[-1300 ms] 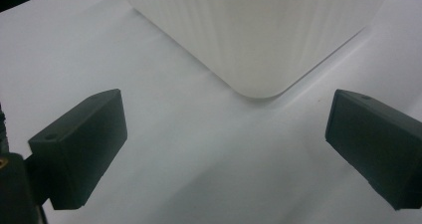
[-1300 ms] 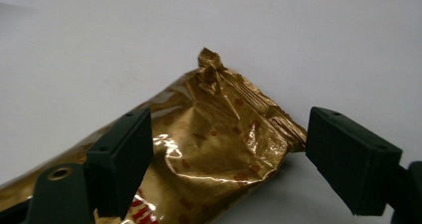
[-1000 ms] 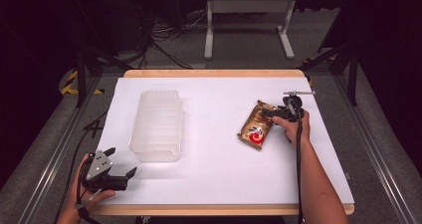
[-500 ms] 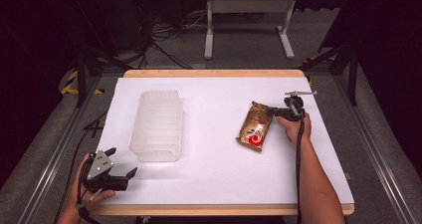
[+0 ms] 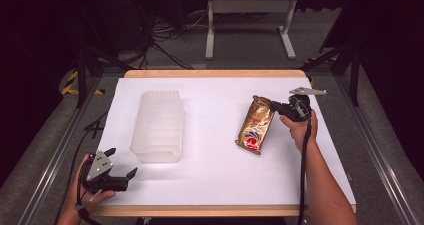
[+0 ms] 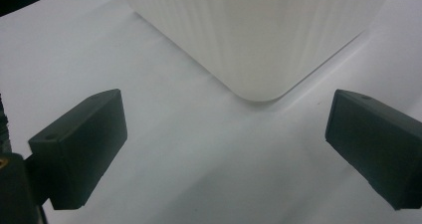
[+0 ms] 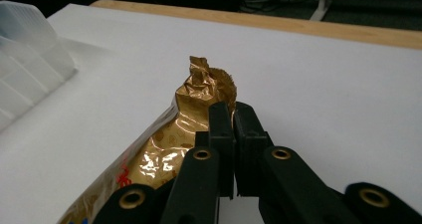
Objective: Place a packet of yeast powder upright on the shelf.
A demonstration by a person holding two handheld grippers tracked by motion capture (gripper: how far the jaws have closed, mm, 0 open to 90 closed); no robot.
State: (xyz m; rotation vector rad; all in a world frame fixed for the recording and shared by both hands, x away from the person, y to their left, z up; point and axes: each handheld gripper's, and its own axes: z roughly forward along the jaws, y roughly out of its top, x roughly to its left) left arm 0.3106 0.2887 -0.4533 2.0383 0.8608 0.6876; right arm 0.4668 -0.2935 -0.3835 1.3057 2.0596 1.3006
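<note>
High view: white-topped desk [image 5: 210, 180] with a wooden edge. A translucent ribbed plastic container [image 5: 157, 125] sits on its left half. A shiny gold foil packet with red and blue print [image 5: 256, 125] lies on the right half, well apart from the container, long axis running near-to-far, crimped end farthest from the person.

Right hand-held gripper [image 5: 278, 107]: held in the right hand [image 5: 300, 127] just beside the far end of the packet, its black jaws pointing left at the packet's upper right edge. Right gripper view: jaws closed flat together, tips against the crumpled gold foil just below the crimped end. Cannot tell whether any foil is pinched between them.

Left hand-held gripper [image 5: 122, 166]: held in the left hand [image 5: 89, 197] at the near left corner of the desk, near the container's near end but not touching. Left gripper view: jaws spread wide with nothing between them, rounded corner of the container [image 6: 259, 40] ahead, white desk surface [image 6: 199, 164] below.
</note>
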